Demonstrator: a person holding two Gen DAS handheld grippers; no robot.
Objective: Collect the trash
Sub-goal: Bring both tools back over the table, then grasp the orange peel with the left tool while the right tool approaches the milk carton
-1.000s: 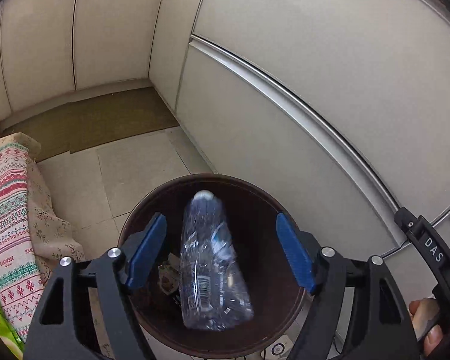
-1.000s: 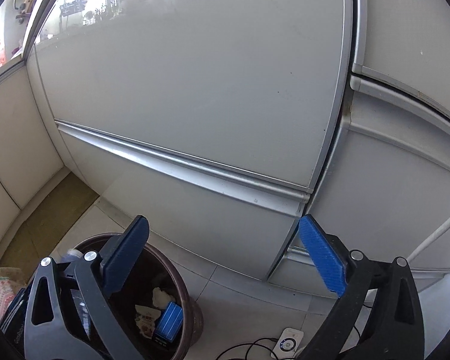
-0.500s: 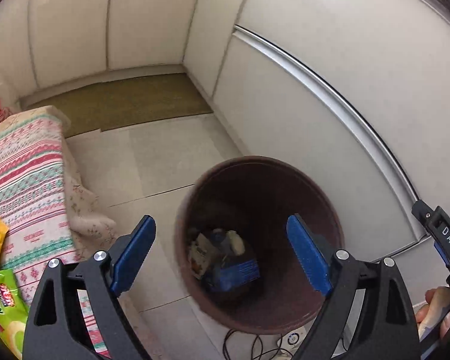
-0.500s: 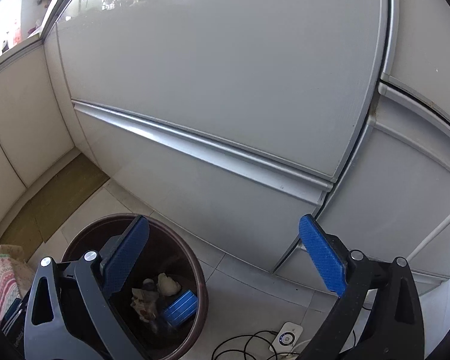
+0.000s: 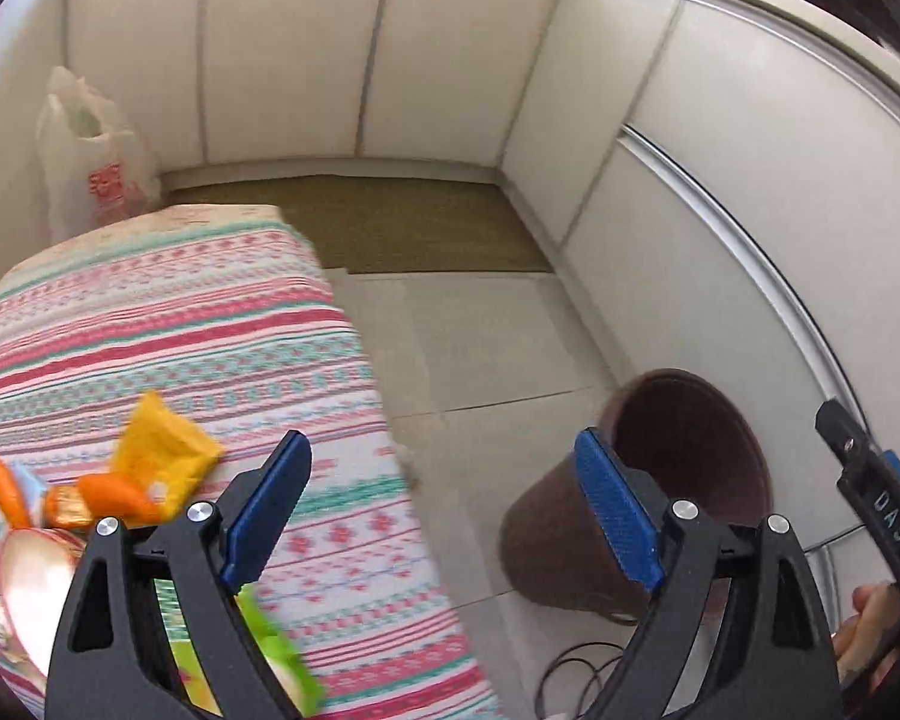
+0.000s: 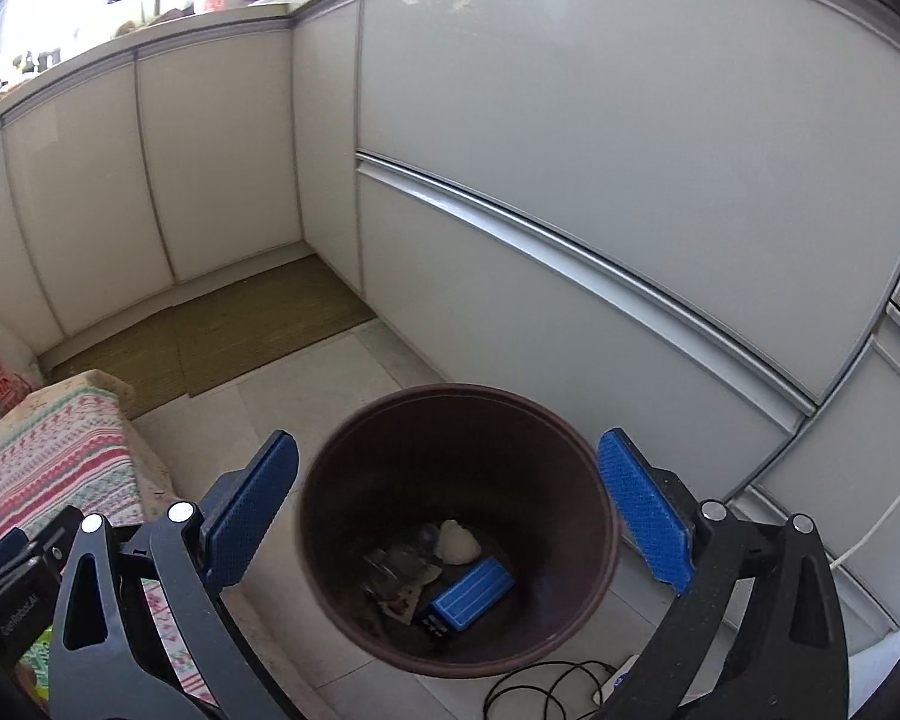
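Kitchen floor of pale tiles (image 6: 306, 384), edged by glossy white cabinets (image 6: 570, 150) with a brown mat (image 5: 390, 222) in the corner. A table under a pink-and-green patterned cloth (image 5: 180, 330) holds wrappers: a yellow packet (image 5: 162, 456), orange pieces, a green packet partly hidden behind the left gripper (image 5: 444, 516), whose jaws stand wide apart with nothing between them, having just opened further. The right gripper (image 6: 450, 522), also spread and empty, hovers above a brown bin (image 6: 594, 546) on the floor holding a blue box (image 6: 471, 591) and blurred scraps. A white plastic bag (image 5: 90, 150) stands behind the table.

Brown bin (image 6: 606, 516), pink-teal striped cloth (image 5: 168, 324)
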